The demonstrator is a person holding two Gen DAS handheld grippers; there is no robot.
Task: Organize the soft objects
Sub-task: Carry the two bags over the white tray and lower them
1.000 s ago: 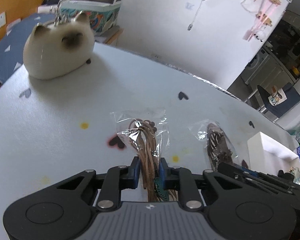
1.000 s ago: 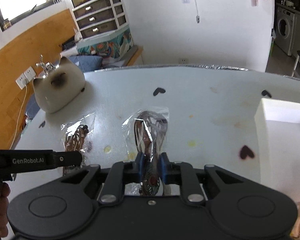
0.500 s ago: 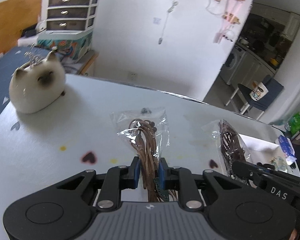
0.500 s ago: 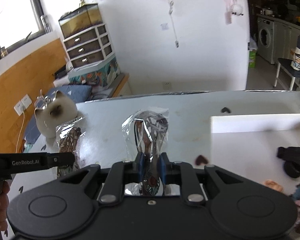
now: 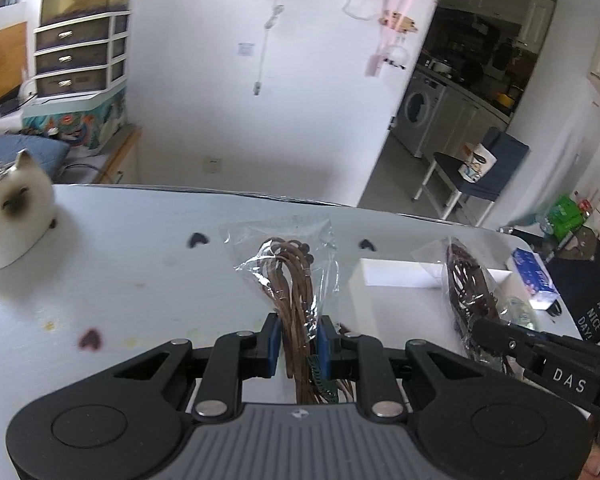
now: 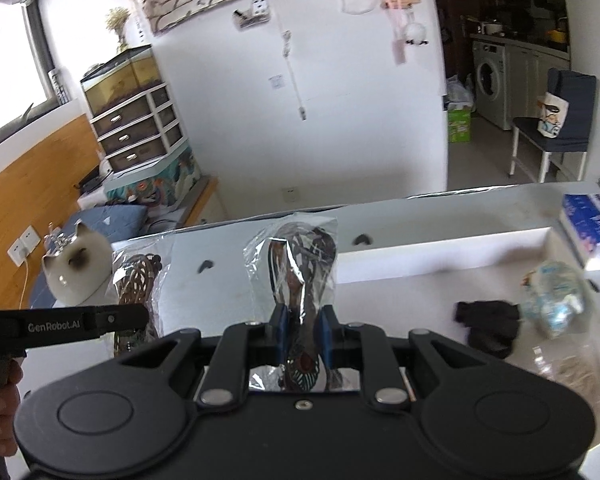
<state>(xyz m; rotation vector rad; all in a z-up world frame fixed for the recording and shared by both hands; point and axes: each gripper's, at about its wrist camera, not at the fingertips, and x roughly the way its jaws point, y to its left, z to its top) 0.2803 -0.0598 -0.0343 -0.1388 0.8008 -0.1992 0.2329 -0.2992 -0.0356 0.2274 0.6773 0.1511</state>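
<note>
Two clear bags of cords are being gripped upright, one by the left tongs [image 5: 298, 344], one by the right tongs [image 6: 303, 334], with the white tray [image 6: 440, 256] lying ahead-right, nearer the right tongs.

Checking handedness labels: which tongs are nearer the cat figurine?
Left. The left tongs, shut on a bagged brown cord, are on the cat figurine's side; the right tongs are farther, nearer the white tray.
</note>
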